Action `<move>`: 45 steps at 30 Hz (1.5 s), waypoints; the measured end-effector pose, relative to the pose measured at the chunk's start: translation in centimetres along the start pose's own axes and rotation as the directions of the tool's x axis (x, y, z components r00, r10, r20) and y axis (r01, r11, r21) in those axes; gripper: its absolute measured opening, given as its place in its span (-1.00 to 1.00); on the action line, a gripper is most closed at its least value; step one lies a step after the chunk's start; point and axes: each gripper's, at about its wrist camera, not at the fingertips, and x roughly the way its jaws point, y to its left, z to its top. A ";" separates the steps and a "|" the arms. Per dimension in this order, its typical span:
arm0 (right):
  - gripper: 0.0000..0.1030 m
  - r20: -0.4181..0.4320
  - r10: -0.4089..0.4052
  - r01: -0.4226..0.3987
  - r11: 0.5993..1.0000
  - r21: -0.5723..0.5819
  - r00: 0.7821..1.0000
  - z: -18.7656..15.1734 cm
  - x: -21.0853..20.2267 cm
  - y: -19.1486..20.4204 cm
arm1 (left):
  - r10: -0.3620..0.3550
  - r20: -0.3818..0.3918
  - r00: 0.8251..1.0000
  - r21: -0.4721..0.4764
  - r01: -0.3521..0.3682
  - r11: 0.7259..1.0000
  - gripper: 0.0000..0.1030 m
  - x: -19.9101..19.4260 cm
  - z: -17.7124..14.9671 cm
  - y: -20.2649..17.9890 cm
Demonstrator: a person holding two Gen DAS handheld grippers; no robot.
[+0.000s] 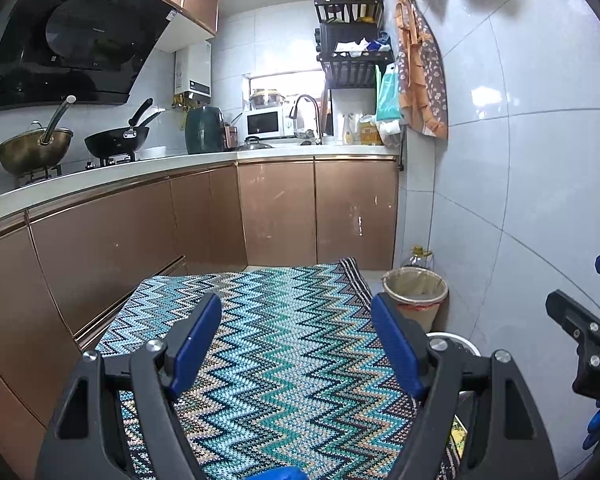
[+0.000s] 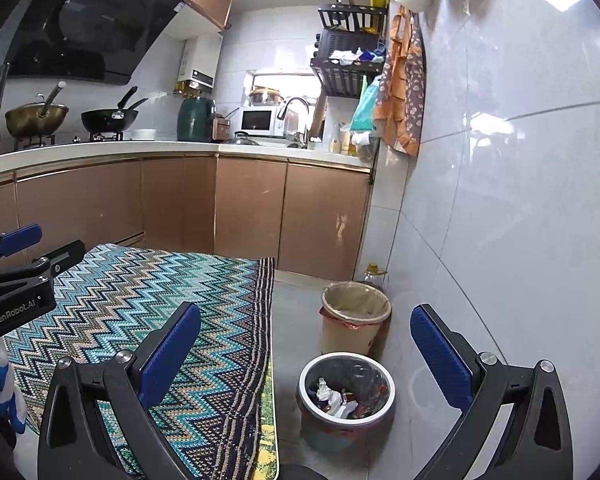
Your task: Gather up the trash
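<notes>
I have both tools spread wide and holding nothing: my left tool [image 1: 296,344] hangs over the zigzag rug [image 1: 284,344], and my right tool [image 2: 306,350] frames the gap between that rug and the tiled wall [image 2: 520,200]. Just beyond my right tool's blue pads [image 2: 440,352] stands the grey trash bin [image 2: 346,398] with crumpled paper trash [image 2: 332,398] and wrappers inside, and just behind it the beige bin [image 2: 354,318] with an empty liner, an oil bottle [image 2: 376,274] tucked behind that. Farther off, the copper cabinets [image 1: 276,208] carry the desk [image 1: 204,160] with two woks [image 1: 118,140], a microwave [image 1: 265,122] and the tap [image 1: 306,114].
</notes>
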 end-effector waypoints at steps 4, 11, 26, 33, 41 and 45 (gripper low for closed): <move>0.99 -0.009 -0.004 0.004 1.000 0.014 1.000 -0.2 0.7 -0.7 | -0.001 -0.014 1.000 0.012 0.002 1.000 0.48 0.6 -0.4 -0.4; 0.99 -0.024 -0.009 0.010 0.999 0.037 1.000 -0.7 1.3 -1.5 | -0.001 -0.027 1.000 0.027 0.001 1.000 0.48 1.1 -0.7 -1.0; 1.00 -0.029 0.004 -0.003 0.999 0.049 1.000 -1.3 1.4 -1.8 | 0.008 -0.034 0.999 0.053 -0.006 0.999 0.48 1.0 -1.0 -1.9; 0.99 -0.028 0.008 -0.007 0.999 0.051 1.000 -1.3 1.4 -2.1 | 0.007 -0.032 0.999 0.055 -0.006 0.998 0.48 1.0 -1.1 -2.0; 0.99 -0.035 0.010 -0.008 0.999 0.050 0.999 -1.3 1.5 -2.1 | 0.006 -0.033 0.999 0.056 -0.004 0.998 0.48 1.0 -1.1 -2.0; 1.00 -0.039 0.006 -0.005 0.999 0.046 0.999 -1.2 1.7 -2.1 | 0.006 -0.035 0.999 0.056 -0.004 0.998 0.48 1.0 -1.3 -2.0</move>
